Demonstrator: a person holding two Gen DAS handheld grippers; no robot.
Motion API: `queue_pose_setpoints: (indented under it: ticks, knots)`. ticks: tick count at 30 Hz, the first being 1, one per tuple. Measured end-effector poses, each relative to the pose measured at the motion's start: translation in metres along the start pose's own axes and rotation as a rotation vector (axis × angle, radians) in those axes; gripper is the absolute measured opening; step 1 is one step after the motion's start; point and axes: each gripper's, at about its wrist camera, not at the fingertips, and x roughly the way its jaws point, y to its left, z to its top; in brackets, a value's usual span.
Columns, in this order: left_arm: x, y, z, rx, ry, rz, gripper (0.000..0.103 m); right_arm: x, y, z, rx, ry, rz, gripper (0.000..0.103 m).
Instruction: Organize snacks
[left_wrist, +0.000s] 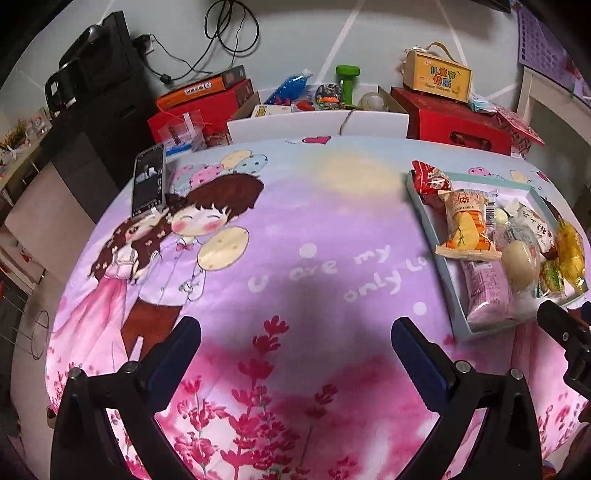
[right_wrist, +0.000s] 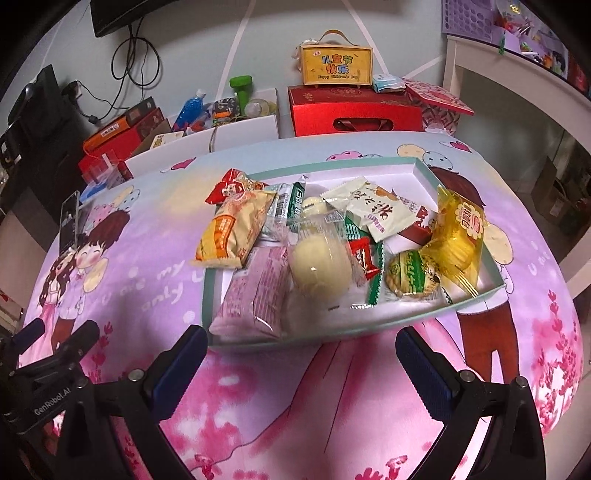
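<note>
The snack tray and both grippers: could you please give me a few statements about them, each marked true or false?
1. The left gripper is open and holds nothing. True.
2. The right gripper is shut on the pink packet. False: it is open and empty, short of the tray.
3. The pink packet lies at the near end of the tray. True.
4. The tray is empty. False: it holds many wrapped snacks, such as the yellow packet and the round pale bun.
5. A phone stands propped up on the left side of the cloth. True.
</note>
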Motion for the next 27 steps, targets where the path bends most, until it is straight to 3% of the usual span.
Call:
queue_pose_setpoints:
  ticks: [27]
  knots:
    - [-0.008,-0.001,-0.013,0.033,0.022,0.007,0.103,-0.006,0.002,-0.011,-0.024,0.010,-0.009,0.103]
